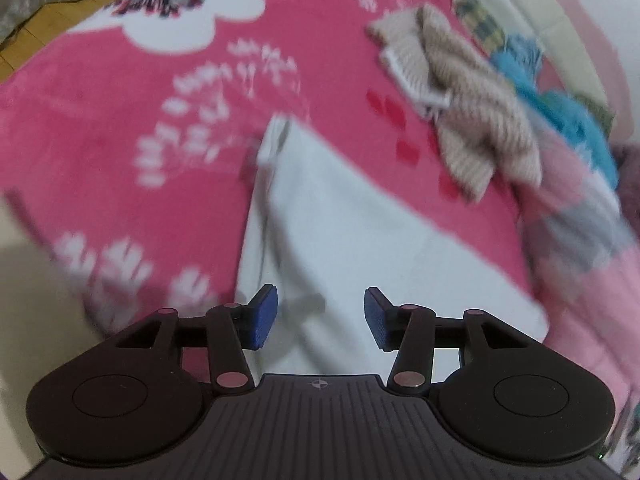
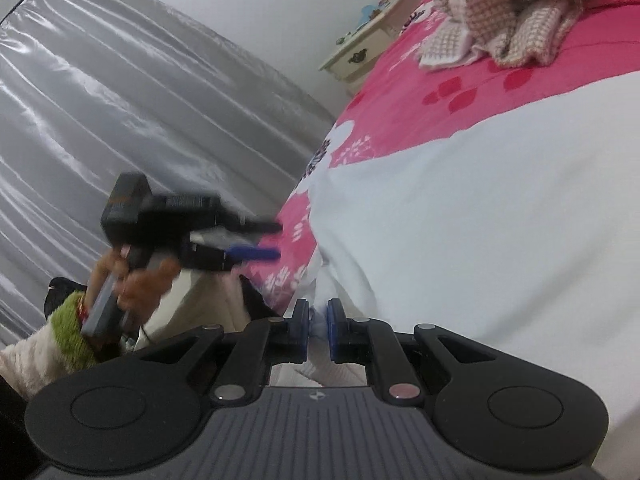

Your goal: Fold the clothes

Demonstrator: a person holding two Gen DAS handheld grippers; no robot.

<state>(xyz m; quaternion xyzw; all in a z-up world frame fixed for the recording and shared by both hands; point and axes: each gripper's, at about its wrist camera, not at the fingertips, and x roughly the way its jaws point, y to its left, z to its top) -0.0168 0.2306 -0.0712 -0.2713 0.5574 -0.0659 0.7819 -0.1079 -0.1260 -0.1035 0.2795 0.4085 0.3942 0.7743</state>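
Observation:
A white garment (image 1: 360, 240) lies spread on a pink flowered bed cover (image 1: 120, 128). My left gripper (image 1: 320, 316) hovers over its near end, open, with nothing between its blue pads. In the right wrist view the same white garment (image 2: 480, 208) covers the bed, and my right gripper (image 2: 318, 324) is shut on its near edge, with a fold of white cloth pinched between the pads. The left gripper (image 2: 256, 240) also shows there, blurred, held by a hand at the bed's side.
A beige knitted garment (image 1: 472, 116) lies crumpled at the far right of the bed, with teal and pink clothes (image 1: 560, 120) beyond it. A grey satin curtain (image 2: 120, 100) and a cream nightstand (image 2: 368, 44) stand past the bed.

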